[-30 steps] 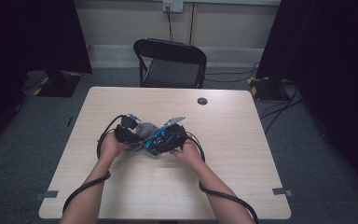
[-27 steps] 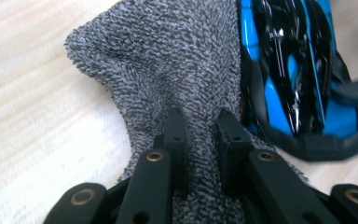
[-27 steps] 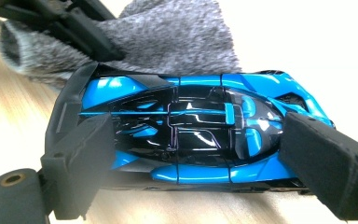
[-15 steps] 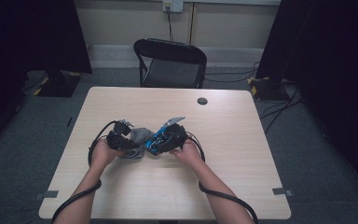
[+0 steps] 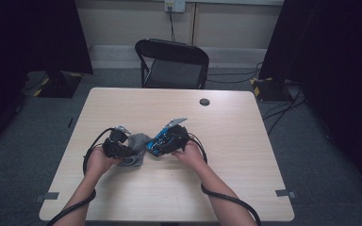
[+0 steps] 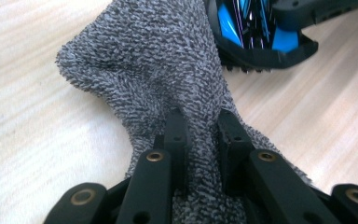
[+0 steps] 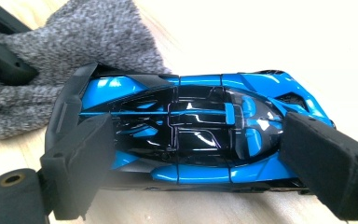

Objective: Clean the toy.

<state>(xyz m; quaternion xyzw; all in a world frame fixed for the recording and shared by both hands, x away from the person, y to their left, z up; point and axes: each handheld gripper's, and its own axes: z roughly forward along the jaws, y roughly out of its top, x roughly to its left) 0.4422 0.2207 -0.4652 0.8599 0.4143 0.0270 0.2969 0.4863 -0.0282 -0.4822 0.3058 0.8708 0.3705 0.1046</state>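
Pinching a fold of the grey cloth (image 6: 168, 70) tight, the left gripper (image 6: 200, 140) holds it against the rear of the blue toy car (image 7: 186, 130), clamped nose to tail by the right gripper (image 7: 191, 177) near the table's (image 5: 245, 179) middle, so wiping looks underway, most bodywork seemingly left.

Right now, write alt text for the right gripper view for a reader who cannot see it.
A blue and black toy car is clamped lengthwise between the right gripper's two black fingers, on a pale wooden table. A grey knitted cloth lies bunched at the car's rear, top left.
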